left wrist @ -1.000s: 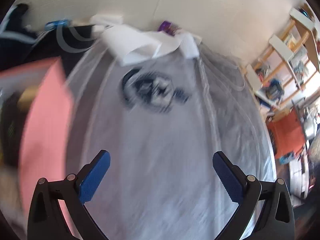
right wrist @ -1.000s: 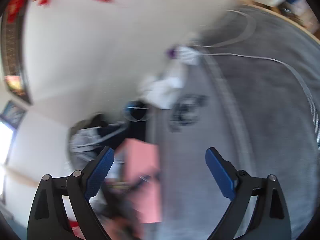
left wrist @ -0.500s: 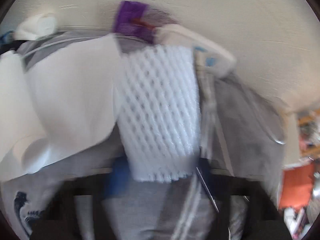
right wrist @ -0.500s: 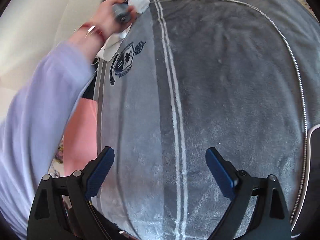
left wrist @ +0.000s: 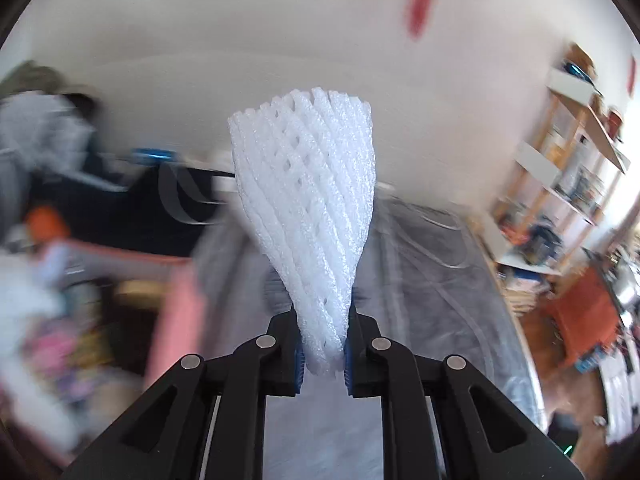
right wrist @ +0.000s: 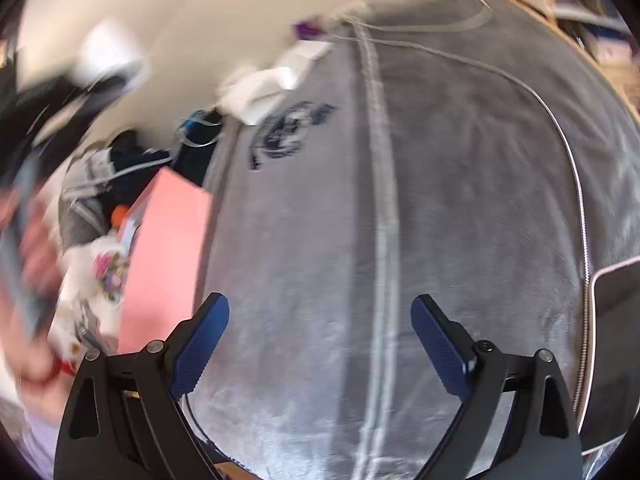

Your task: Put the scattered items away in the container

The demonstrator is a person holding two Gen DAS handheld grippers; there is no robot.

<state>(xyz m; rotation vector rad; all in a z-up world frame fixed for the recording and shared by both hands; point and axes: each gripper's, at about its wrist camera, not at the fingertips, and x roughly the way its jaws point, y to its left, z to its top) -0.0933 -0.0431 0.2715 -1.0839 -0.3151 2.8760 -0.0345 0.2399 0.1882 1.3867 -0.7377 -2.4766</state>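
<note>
A white foam mesh sleeve [left wrist: 304, 208] stands up out of my left gripper [left wrist: 323, 354]. The jaws are still closing, and the blue pads pinch the sleeve's lower end. It hangs in the air over the grey blanket [left wrist: 420, 280]. The pink container [left wrist: 176, 312] is blurred at lower left. My right gripper [right wrist: 320, 344] is open with nothing between its fingers, low over the grey blanket [right wrist: 440, 200]. The pink container [right wrist: 168, 248] lies to its left, with a floral item [right wrist: 110, 270] and other things inside. White sheets [right wrist: 256, 92] and a purple item [right wrist: 306, 30] lie at the blanket's far edge.
A person's blurred hand [right wrist: 28, 248] is at the far left of the right wrist view. A dark flat device with a pale rim [right wrist: 616, 320] lies at the blanket's right edge. Dark bags [left wrist: 132, 208] sit behind the container. Wooden shelves [left wrist: 560, 184] stand to the right.
My left gripper went from open over the blanket to shut on the foam sleeve, which is now lifted off the blanket. My right gripper stayed open while its view swung over the blanket.
</note>
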